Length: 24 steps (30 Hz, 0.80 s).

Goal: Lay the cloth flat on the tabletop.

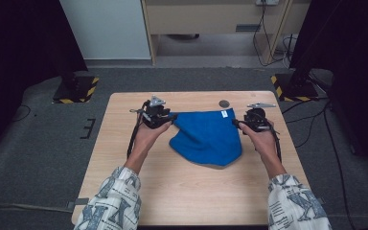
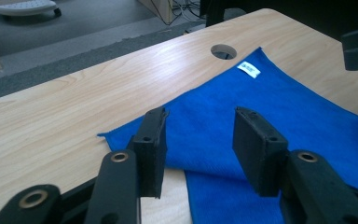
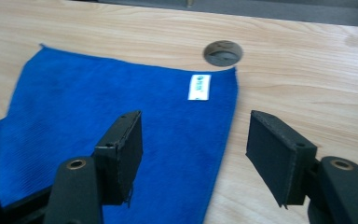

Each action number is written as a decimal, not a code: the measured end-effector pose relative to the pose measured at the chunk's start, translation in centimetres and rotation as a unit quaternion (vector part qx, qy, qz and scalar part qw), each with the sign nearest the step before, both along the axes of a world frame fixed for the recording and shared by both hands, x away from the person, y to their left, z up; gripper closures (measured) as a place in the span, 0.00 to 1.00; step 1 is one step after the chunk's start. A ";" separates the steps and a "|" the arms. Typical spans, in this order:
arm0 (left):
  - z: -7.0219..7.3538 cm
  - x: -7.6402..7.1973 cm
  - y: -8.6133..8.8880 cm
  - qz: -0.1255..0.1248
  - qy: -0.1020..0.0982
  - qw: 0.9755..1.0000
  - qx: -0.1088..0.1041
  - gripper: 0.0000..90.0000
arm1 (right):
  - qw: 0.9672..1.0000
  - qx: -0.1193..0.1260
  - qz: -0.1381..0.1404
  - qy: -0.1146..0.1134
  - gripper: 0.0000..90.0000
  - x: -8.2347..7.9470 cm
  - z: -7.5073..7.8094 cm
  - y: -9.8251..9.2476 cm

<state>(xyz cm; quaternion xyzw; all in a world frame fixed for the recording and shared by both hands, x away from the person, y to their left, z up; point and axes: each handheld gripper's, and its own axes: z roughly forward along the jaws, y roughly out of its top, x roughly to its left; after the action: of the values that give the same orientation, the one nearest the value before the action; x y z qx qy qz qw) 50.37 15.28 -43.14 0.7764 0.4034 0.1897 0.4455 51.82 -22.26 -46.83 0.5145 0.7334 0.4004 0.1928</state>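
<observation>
I have both tongs standing open with nothing between their pads: the left tongs (image 1: 160, 119) sit at the near-left corner of the blue cloth (image 1: 206, 136), and the right tongs (image 1: 249, 122) sit just off its right edge. The cloth lies flat in the middle of the far half of the worktop (image 1: 124, 158), folded over, with its rounded fold bulging toward me and its white label (image 1: 224, 114) up by the far right corner, close to the cable hole (image 1: 224, 103). From the left gripper view, the left tongs (image 2: 198, 137) hang above the cloth's pointed corner (image 2: 103, 136), one pad over bare wood and one over fabric, so if I close here I judge I could pinch a single layer or miss the corner outright. In the right gripper view, the right tongs (image 3: 193, 154) straddle the cloth's edge (image 3: 228, 126); closing too high would let the edge slip out, and closing too low would scrape the pads on the wood. If one side catches and the other doesn't, the cloth will likely skew or drag toward the hole. What I can't make out: how many layers lie under the fold, whether the pads are touching the cloth or hovering just above it, and the print on the label. The near part of the cloth is cut off behind the jaws in both gripper views, and the dark surrounds in the high view tell me nothing.
</observation>
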 end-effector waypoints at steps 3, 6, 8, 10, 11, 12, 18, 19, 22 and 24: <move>-0.1 -0.8 0.4 -0.004 -0.005 1.000 0.001 0.58 | 1.000 -0.001 0.014 0.001 0.40 -0.5 0.3 0.5; -0.5 -1.4 0.5 -0.013 -0.005 1.000 0.009 0.56 | 1.000 0.003 0.024 -0.006 0.45 -1.2 0.6 0.8; -0.8 -1.9 0.5 -0.018 -0.007 1.000 0.014 0.55 | 1.000 -0.002 0.030 -0.009 0.47 -1.6 0.7 1.0; -1.1 -2.4 0.6 -0.021 -0.007 1.000 0.009 0.55 | 0.999 -0.003 0.036 -0.013 0.50 -2.2 0.8 1.1; -1.2 -2.6 0.6 -0.022 -0.006 1.000 0.010 0.54 | 0.999 -0.004 0.040 -0.012 0.51 -2.4 0.8 1.1; -1.4 -2.9 0.7 -0.023 -0.005 1.000 0.010 0.54 | 0.999 -0.006 0.042 -0.014 0.52 -2.7 0.8 1.1; -2.4 -4.2 1.2 -0.022 -0.003 1.000 0.008 0.56 | 0.998 -0.008 0.055 -0.019 0.60 -4.5 0.5 1.0; -2.6 -4.4 1.4 -0.019 0.000 1.000 0.006 0.57 | 0.998 -0.009 0.057 -0.021 0.61 -4.8 0.4 1.0; -3.4 -5.1 1.8 -0.016 0.004 1.000 0.002 0.60 | 0.998 -0.007 0.062 -0.022 0.66 -5.7 0.1 0.8; -3.8 -5.5 2.0 -0.014 0.005 1.000 0.003 0.60 | 0.998 -0.003 0.064 -0.022 0.68 -6.4 -0.1 0.6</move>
<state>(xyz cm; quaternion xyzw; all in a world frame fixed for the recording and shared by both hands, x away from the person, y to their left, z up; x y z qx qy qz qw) 44.86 17.29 -46.94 0.7841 0.3945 0.1808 0.4437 45.44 -21.62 -46.96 0.4571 0.7615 0.4209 0.1845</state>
